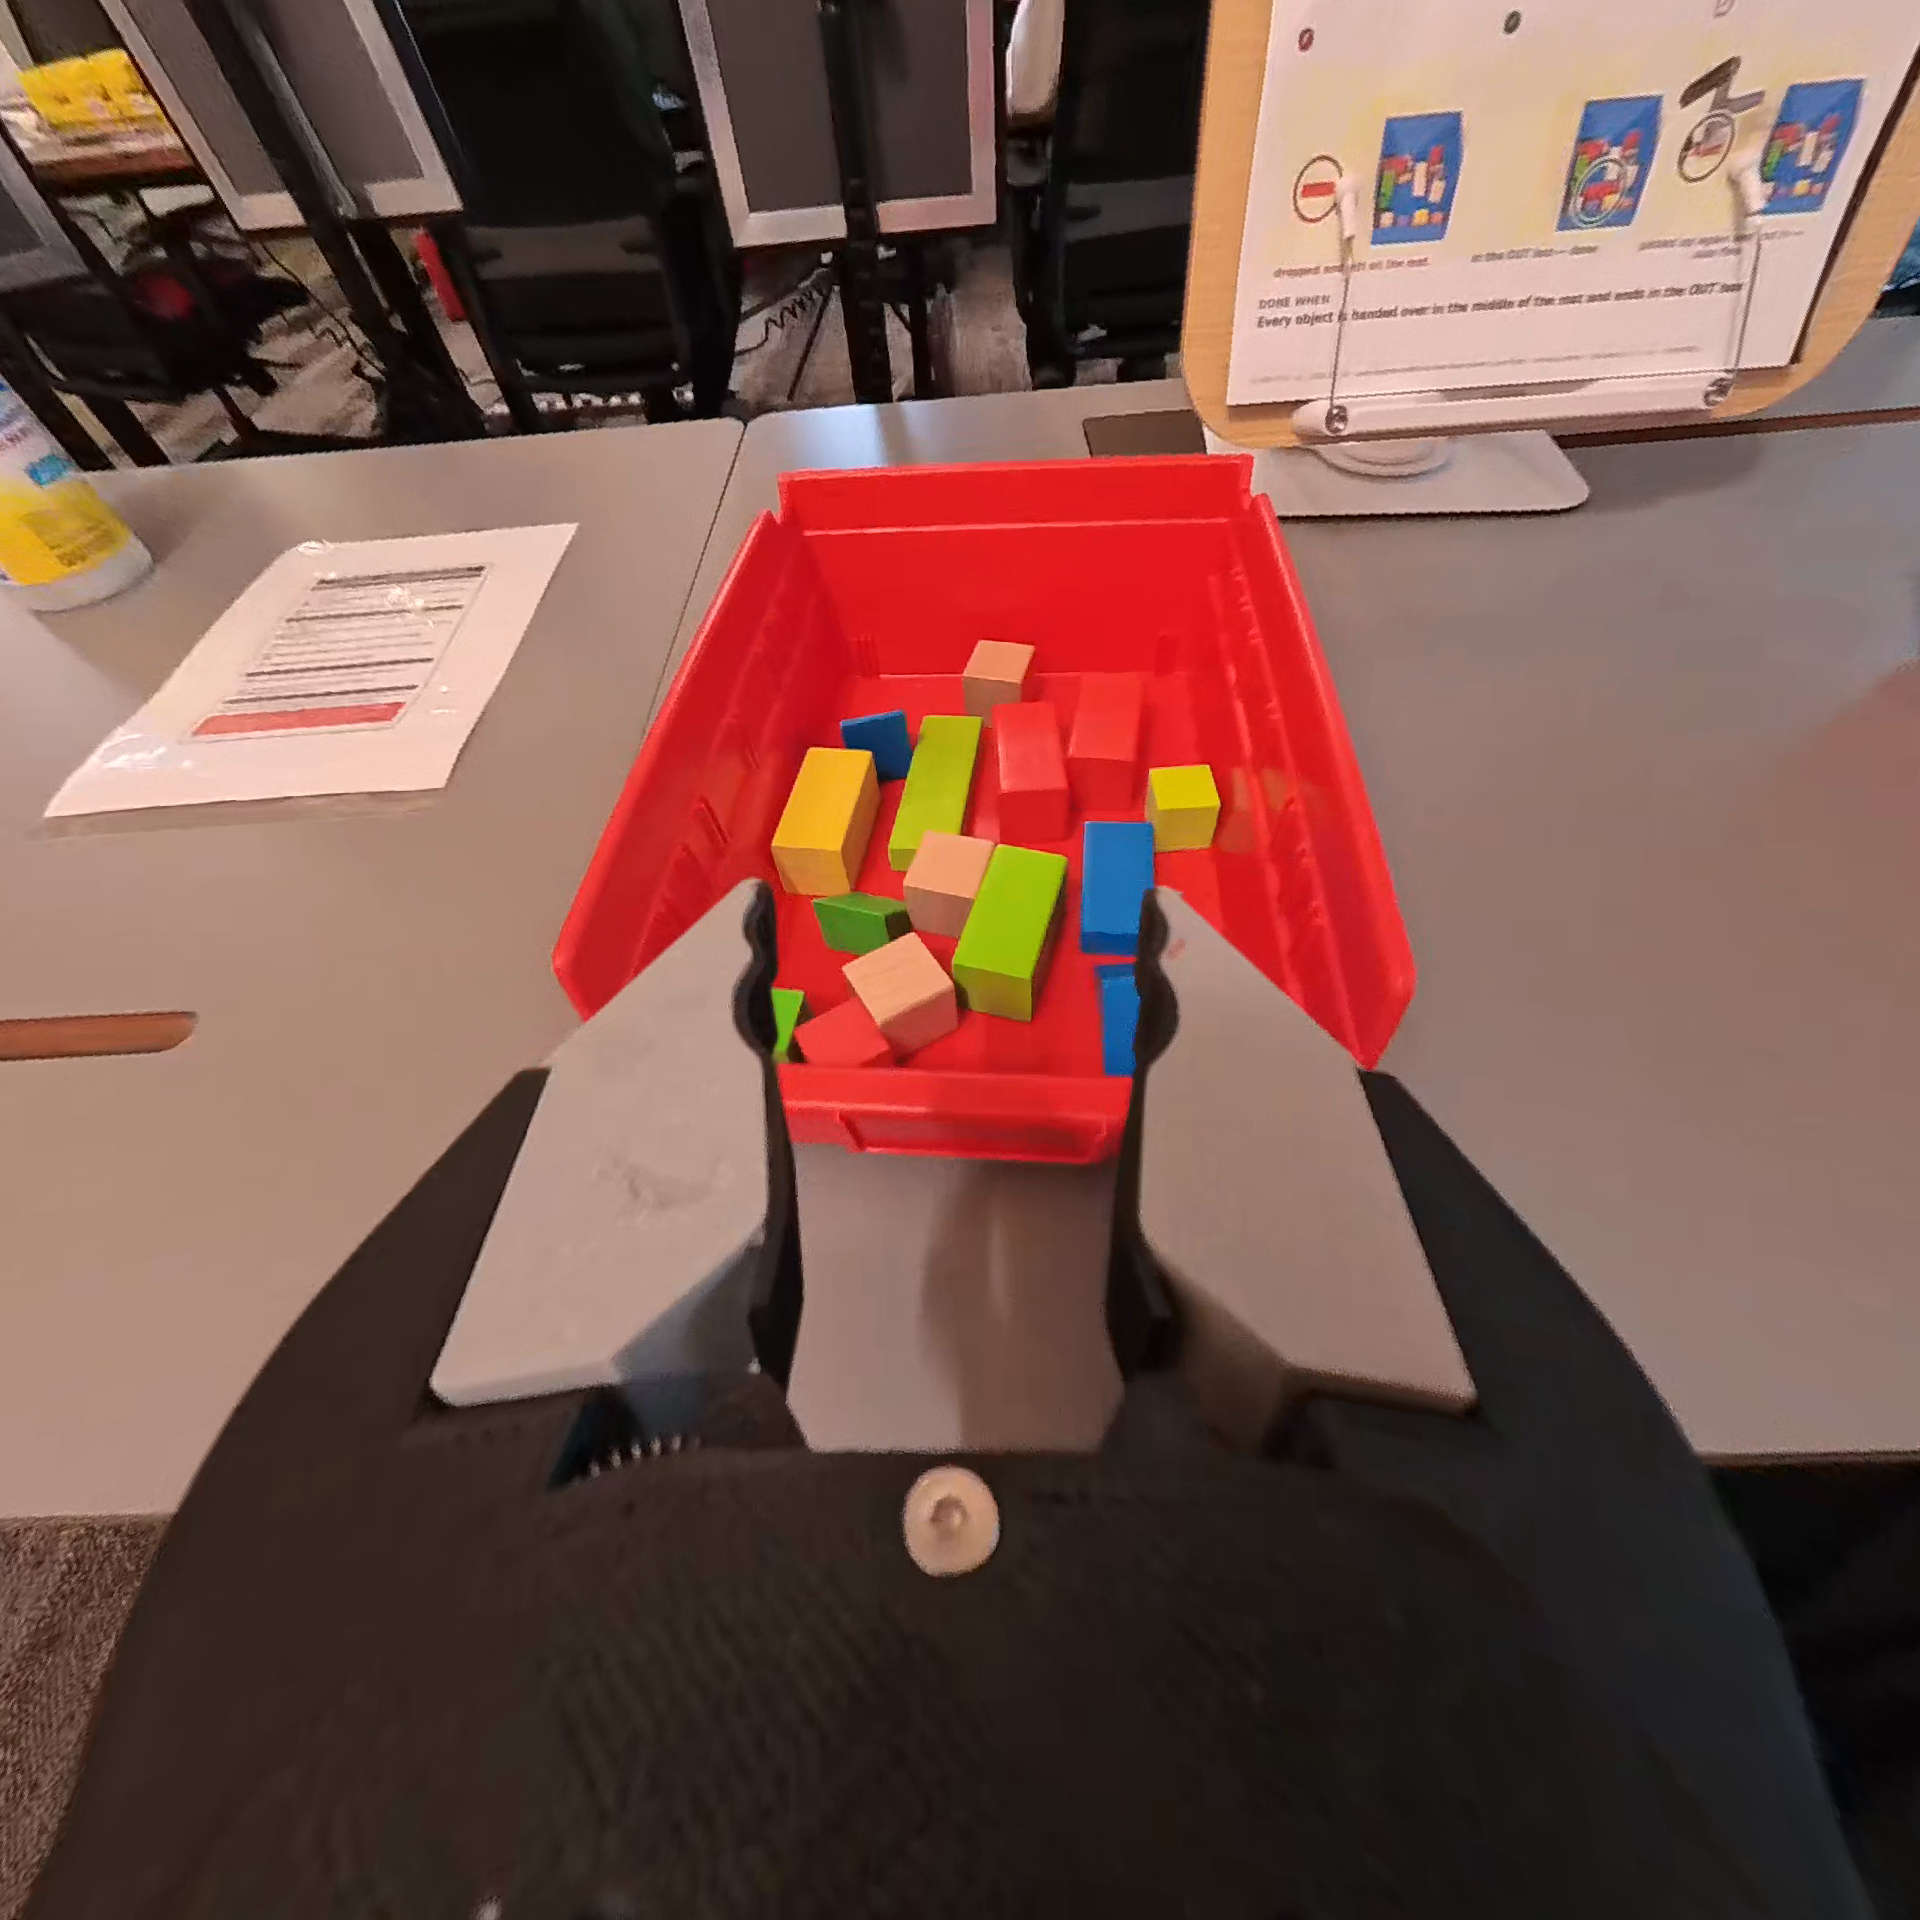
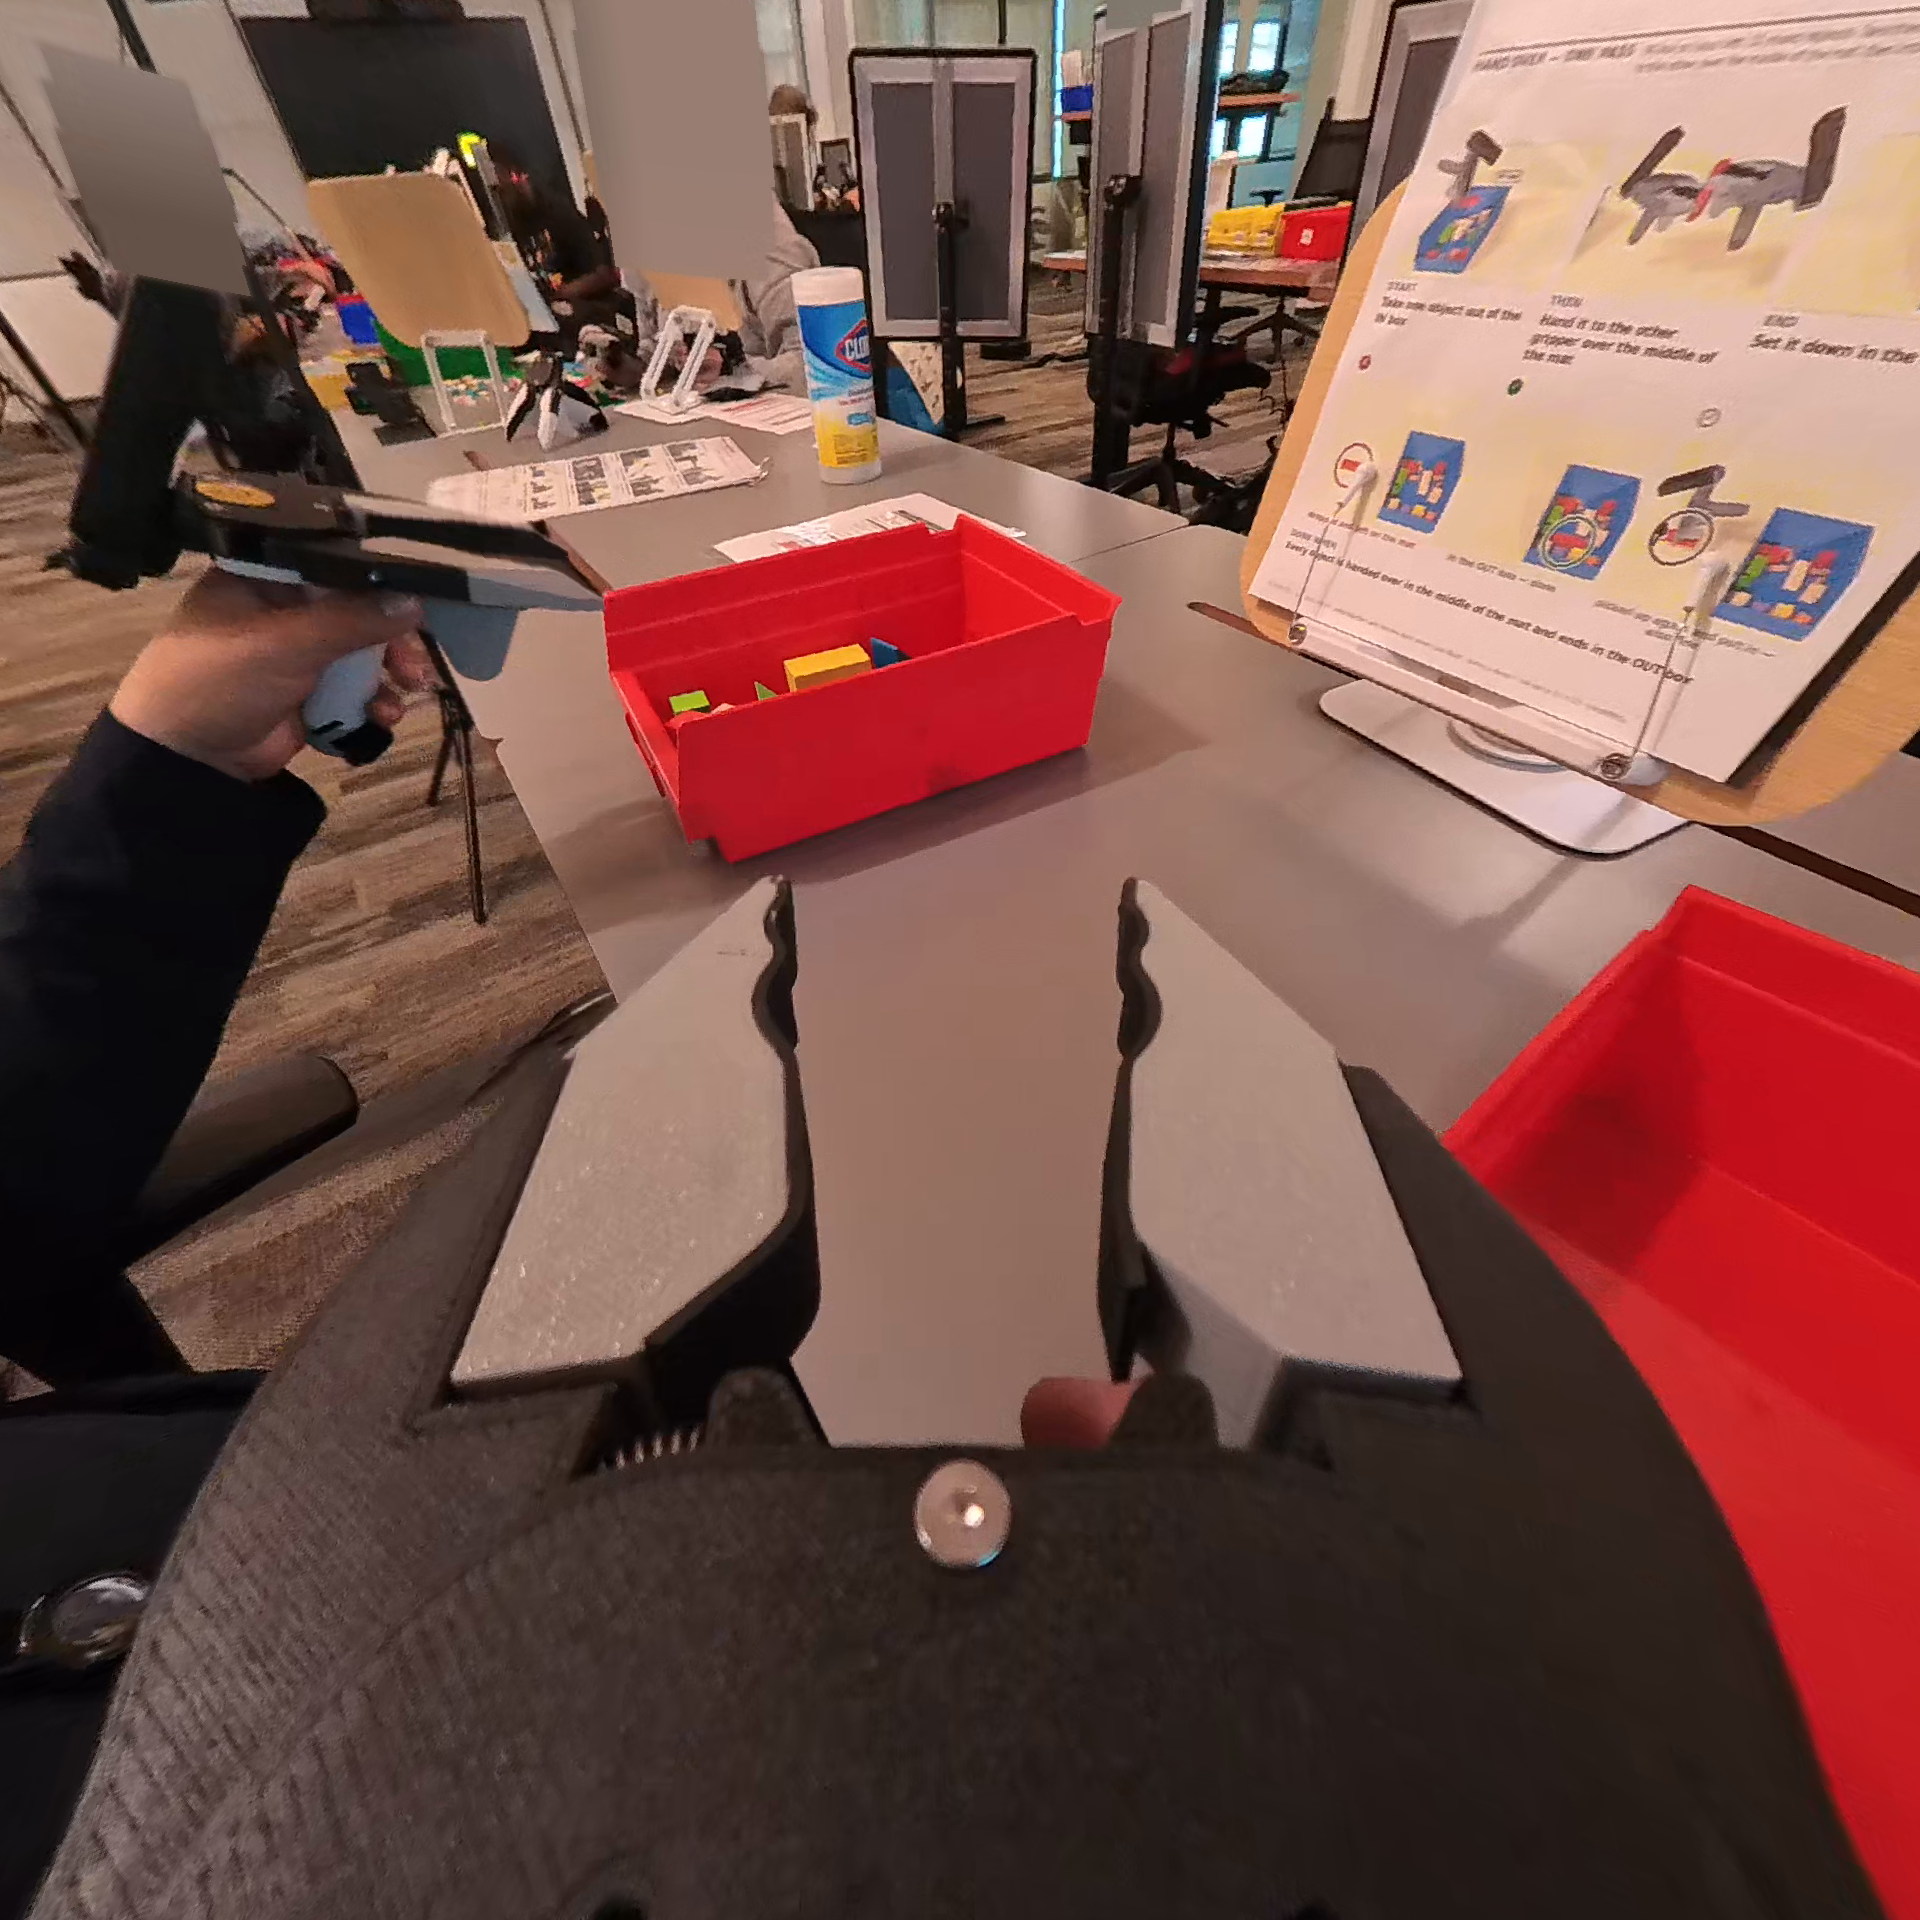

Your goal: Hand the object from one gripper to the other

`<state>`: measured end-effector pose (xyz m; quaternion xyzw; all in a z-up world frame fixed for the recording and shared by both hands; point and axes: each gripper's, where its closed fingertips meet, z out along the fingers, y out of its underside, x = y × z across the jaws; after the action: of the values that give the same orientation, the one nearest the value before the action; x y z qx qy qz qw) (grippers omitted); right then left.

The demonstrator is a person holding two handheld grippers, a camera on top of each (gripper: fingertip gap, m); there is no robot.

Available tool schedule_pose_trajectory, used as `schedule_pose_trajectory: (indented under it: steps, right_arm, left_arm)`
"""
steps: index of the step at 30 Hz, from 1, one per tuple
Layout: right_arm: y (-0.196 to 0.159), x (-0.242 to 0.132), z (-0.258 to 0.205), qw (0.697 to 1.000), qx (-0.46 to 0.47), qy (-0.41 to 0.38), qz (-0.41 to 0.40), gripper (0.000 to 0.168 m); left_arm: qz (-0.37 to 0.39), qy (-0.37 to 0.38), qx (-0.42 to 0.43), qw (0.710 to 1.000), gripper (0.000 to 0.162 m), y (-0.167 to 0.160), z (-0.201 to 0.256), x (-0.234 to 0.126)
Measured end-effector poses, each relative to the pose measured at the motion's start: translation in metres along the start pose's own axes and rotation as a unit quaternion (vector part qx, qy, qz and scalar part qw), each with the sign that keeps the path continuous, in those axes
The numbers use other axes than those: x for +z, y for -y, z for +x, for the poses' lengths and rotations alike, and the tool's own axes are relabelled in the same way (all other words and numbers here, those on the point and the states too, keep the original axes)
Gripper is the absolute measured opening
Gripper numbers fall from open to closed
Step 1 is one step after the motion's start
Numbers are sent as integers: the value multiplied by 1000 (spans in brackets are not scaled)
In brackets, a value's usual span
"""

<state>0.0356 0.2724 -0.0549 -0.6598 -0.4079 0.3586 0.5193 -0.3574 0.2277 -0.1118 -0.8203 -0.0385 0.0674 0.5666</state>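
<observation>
**Tongs both open and empty, blocks in the left bin**

Left tongs (image 1: 956, 914) are spread wide with nothing between the fingers, pointed down and forward over the near end of the red bin (image 1: 1320, 790). In the right wrist view the same tool (image 2: 566, 571) is level, just left of and above the bin's (image 2: 894, 717) near corner, gripped by a hand (image 2: 244, 675) in a dark sleeve, wrist straight.

Right tongs (image 2: 956, 914) are likewise wide open and empty, held low over bare grey bench (image 2: 956, 1091), nearer the camera than the red bin and well apart from it.

Wooden blocks (image 1: 977, 831) lie loose on the bin floor: red, blue, yellow, green and plain wood, several touching or leaning on one another.

A second red bin (image 2: 1714, 1164) sits to the right of the first, nearer the camera. Behind the block bin stands an instruction sheet on a stand (image 2: 1621, 416). To the bin's left lie a laminated sheet (image 1: 322, 665) and a wipes canister (image 2: 840, 374).
</observation>
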Motion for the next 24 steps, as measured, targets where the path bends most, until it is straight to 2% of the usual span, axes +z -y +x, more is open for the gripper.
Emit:
schedule_pose_trajectory:
  steps: [3, 6, 12, 16, 24]
  right_arm:
    - [-4, 4, -2, 1000, -12, -2, -12, 60]
    - [-8, 0, 0, 999, -27, -19, -22, 60]
    - [-11, -21, 7, 998, -35, -56, -24, 59]
    - [-7, -39, 14, 996, -35, -84, -13, 56]
    - [10, -59, 22, 996, -5, -83, 42, 48]
  left_arm:
    - [-26, -14, -4, 1000, 70, -11, 1, 4]
    - [-42, -18, 7, 999, 66, -16, 2, 13]
    - [-76, -48, 28, 996, 60, -29, 15, 47]
    - [-83, -83, 10, 993, 60, -29, 33, 65]
    - [-104, -68, 64, 990, 55, -39, 46, 73]
